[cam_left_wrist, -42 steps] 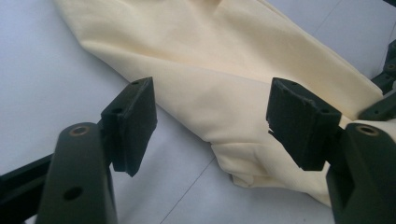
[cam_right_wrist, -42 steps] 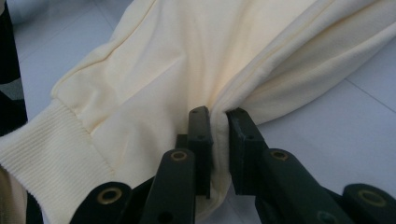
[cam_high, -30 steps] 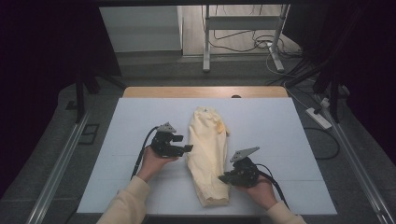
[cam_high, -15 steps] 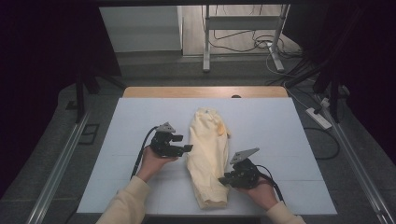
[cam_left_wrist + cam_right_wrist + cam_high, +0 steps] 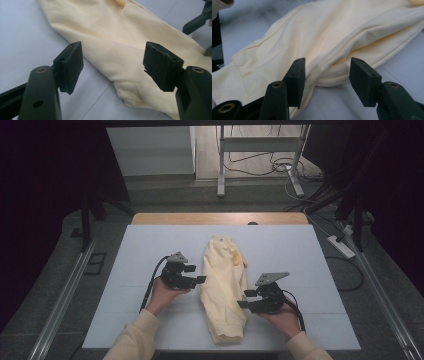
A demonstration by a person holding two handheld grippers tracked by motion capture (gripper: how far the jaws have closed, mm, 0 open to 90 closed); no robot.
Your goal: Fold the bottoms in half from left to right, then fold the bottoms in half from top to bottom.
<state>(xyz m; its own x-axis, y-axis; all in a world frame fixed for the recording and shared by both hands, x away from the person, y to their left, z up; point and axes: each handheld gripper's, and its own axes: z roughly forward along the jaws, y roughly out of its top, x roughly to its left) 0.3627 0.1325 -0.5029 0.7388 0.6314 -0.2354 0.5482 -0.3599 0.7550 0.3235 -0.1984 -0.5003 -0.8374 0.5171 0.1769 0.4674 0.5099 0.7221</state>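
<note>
1. Yellow garment (image 5: 224, 287) lies folded lengthwise mid-table (image 5: 300, 250), between both grippers.
2. Left gripper (image 5: 112, 65): jaws apart, nothing held; soft, light cloth.
3. Right gripper (image 5: 325, 80): jaws just opened, fold edge between them unpinched; best gripped there.

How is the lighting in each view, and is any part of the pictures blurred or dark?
High view: the white table top is evenly lit and the surroundings are very dark. Left gripper view: the pale yellow folded cloth garment is sharp, with soft shadows in its creases. Right gripper view: the garment's far end looks bright and slightly soft, and the near black pads are a little blurred.
</note>
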